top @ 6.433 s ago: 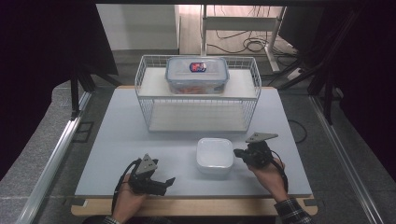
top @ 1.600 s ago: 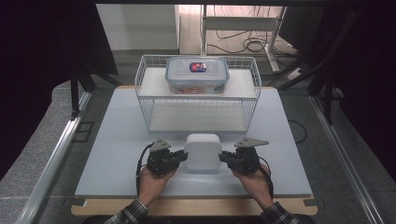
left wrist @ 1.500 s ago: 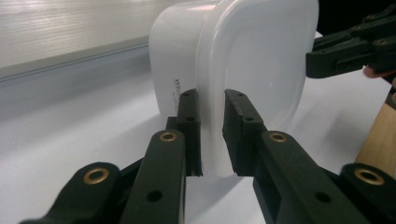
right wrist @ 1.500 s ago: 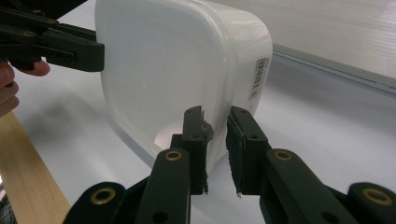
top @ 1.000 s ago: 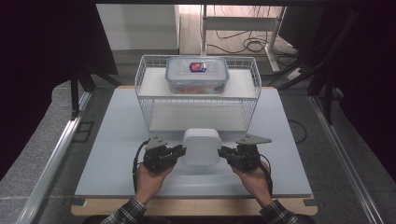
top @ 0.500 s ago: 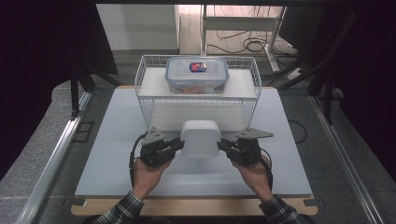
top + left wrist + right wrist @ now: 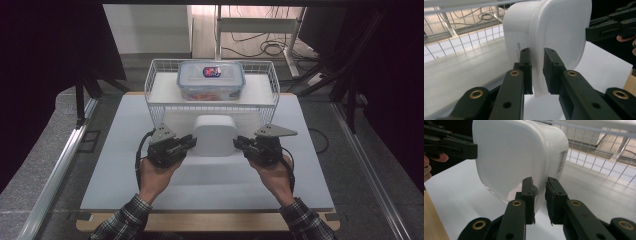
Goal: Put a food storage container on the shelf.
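A white lidded plastic container (image 7: pixel 215 135) hangs in the air above the white table, just in front of the wire rack. My left gripper (image 7: pixel 186 143) is shut on the lid's rim at its left side, and my right gripper (image 7: pixel 239 143) is shut on the rim at its right side. In the left gripper view the rim of the container (image 7: pixel 549 37) sits pinched between the two black jaws, with the other gripper (image 7: pixel 609 27) beyond it. In the right gripper view the container (image 7: pixel 514 157) is pinched the same way, with the left gripper (image 7: pixel 451 143) at its far side.
A white wire rack (image 7: pixel 212 92) stands at the back of the table. On its shelf sits a clear lidded box (image 7: pixel 211 79) with red contents. The white table top (image 7: pixel 210 175) ends at a wooden front edge (image 7: pixel 210 220) by the person's sleeves.
Both grippers have risen and moved toward the rack, carrying the white container up off the table between them. Before that the container stood on the table at the right.
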